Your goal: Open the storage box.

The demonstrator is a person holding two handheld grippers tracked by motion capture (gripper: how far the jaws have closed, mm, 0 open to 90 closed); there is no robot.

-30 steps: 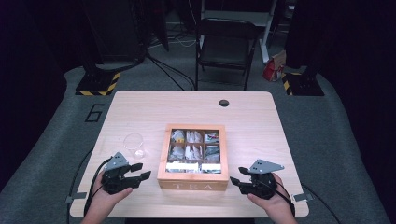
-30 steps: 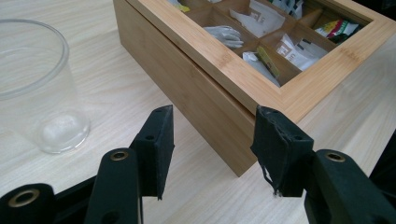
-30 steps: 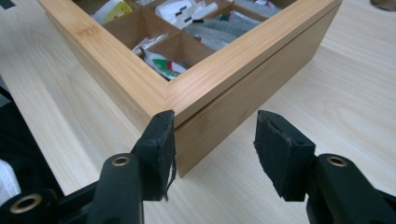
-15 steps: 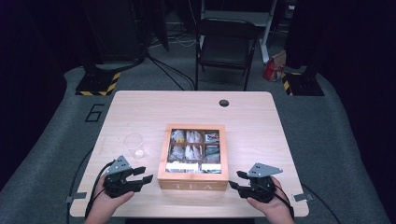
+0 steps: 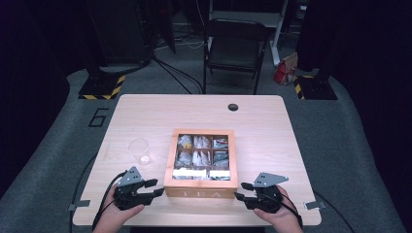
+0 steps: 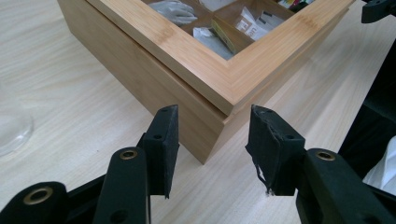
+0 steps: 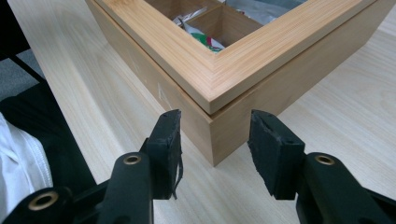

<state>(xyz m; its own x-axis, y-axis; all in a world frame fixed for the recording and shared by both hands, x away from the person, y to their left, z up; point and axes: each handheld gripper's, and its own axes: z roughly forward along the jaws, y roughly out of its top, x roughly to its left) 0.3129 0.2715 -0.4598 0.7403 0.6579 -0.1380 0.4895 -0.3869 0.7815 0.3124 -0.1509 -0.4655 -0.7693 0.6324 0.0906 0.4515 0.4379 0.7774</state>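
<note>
While a wooden tea box (image 5: 201,187) sits near the front edge of a light wooden table (image 5: 272,131), two hand-held grippers flank its near corners. Left gripper (image 5: 154,187) and right gripper (image 5: 242,191) each have jaws parted and just closing, pads clear of the corner between them. A clear glass (image 5: 140,151) stands left of the box.

My two black grippers, and what they look like

My left gripper (image 5: 151,188) and right gripper (image 5: 244,191) are matte black, each topped by a grey three-cornered plate, and a black cable trails from each. Brass-coloured rings sit in the jaw arms, with small screw holes near the pads. My left gripper's pads (image 6: 164,145) are dark rubber, frayed at the edges; my right's (image 7: 273,150) are scuffed too, with loose threads hanging.
</note>
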